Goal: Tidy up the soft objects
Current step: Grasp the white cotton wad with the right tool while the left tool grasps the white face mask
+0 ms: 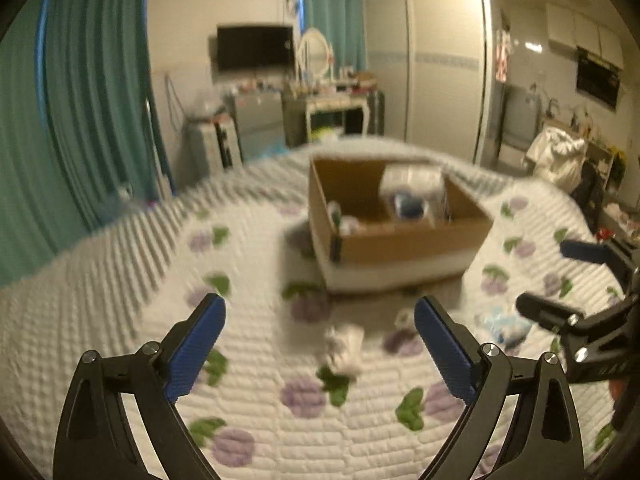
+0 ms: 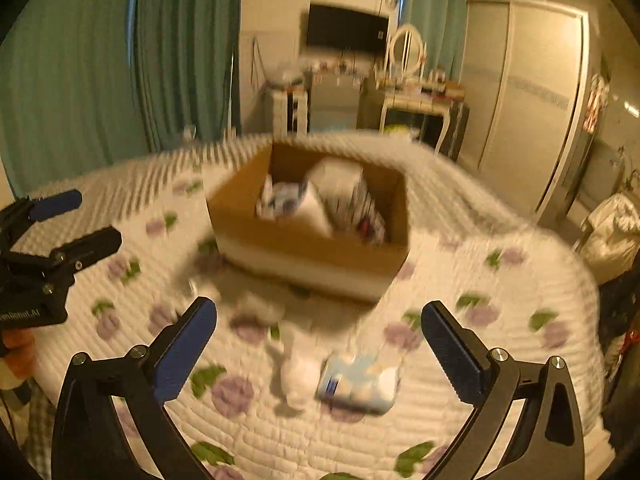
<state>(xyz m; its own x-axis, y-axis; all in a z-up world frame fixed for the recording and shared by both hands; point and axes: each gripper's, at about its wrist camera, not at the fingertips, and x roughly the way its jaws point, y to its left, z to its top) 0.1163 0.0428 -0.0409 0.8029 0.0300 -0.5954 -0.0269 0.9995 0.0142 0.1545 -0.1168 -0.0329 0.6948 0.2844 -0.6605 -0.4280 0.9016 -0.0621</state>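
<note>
While your left gripper (image 1: 320,320) and right gripper (image 2: 319,326) both gape wide and empty, a white sock (image 2: 298,376) and pale blue packet (image 2: 360,380) lie on the quilt (image 2: 500,300) before them, near the cardboard box (image 2: 312,248).

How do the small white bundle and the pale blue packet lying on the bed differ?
The white bundle looks crumpled and shapeless; the pale blue packet is flat and boxy. The bundle is plain white; the packet has blue markings. In the right wrist view the bundle lies left of the packet. Both rest on the quilt, outside the cardboard box.
</note>
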